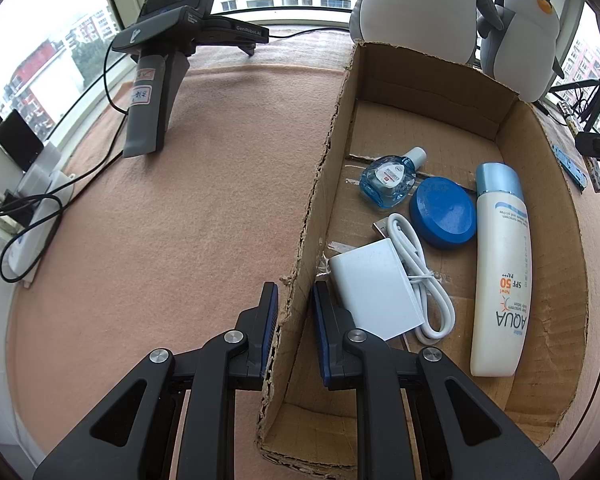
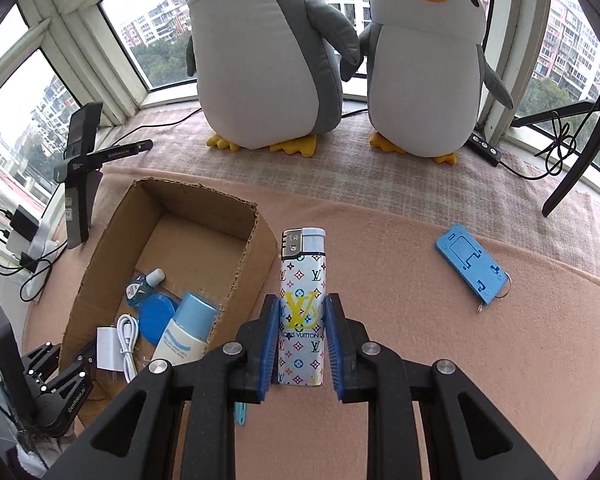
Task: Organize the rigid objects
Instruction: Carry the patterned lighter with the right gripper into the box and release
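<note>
A cardboard box lies on the pink cloth. In it are a sunscreen bottle, a blue lid, a small blue bottle, a white charger and a white cable. My left gripper is shut on the box's left wall. My right gripper is shut on a patterned lighter, to the right of the box. A blue phone stand lies flat on the cloth to the right.
Two plush penguins stand at the window behind. A grey handheld device stands at the back left, with a power strip and cables at the left edge. A black tripod leg stands at the far right.
</note>
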`<state>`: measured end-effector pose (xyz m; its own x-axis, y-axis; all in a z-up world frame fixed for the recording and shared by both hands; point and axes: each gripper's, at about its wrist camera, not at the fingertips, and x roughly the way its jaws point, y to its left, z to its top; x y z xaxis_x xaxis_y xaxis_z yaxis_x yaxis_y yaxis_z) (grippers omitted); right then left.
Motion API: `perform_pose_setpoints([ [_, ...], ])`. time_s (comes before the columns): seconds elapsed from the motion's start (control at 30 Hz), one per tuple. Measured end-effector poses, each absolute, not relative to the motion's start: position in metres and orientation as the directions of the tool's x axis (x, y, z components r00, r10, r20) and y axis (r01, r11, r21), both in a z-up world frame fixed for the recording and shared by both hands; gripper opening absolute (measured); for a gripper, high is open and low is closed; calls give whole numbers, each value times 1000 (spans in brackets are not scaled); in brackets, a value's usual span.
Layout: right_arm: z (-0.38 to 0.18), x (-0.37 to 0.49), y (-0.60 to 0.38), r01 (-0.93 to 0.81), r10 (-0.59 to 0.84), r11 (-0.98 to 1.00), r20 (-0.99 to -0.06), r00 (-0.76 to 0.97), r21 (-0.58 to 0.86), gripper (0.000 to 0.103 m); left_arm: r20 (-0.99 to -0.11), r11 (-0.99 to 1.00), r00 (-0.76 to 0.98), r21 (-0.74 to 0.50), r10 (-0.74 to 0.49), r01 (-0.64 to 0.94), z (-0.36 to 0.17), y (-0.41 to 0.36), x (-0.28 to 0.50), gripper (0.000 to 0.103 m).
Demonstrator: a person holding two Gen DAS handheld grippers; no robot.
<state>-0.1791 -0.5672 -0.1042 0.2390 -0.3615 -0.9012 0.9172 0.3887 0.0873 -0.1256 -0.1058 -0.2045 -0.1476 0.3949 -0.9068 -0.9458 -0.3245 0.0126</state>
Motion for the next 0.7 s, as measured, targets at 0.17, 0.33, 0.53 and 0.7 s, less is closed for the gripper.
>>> perform_pose_setpoints([
  [0.17,-97,-143,-560,887,-354,454,-894,273,90,21,-907,-308,-140,11,398,-951,-204,-105,-126,16],
  [0.33,-99,-114,-556,864,-343,496,-894,288,88,21,-907,-291,-132,11,400,-957,-204,-106,-126,16],
  [0.53,-113,-94,-554,850,-315,521,-906,283,85,21,-907,-278,-127,11,402,-960,-204,-106,-126,16],
  [0.7,-123,-86,-553,845,-308,530,-913,266,68,21,-907,-264,-121,11,404,-964,-204,-106,-126,16],
])
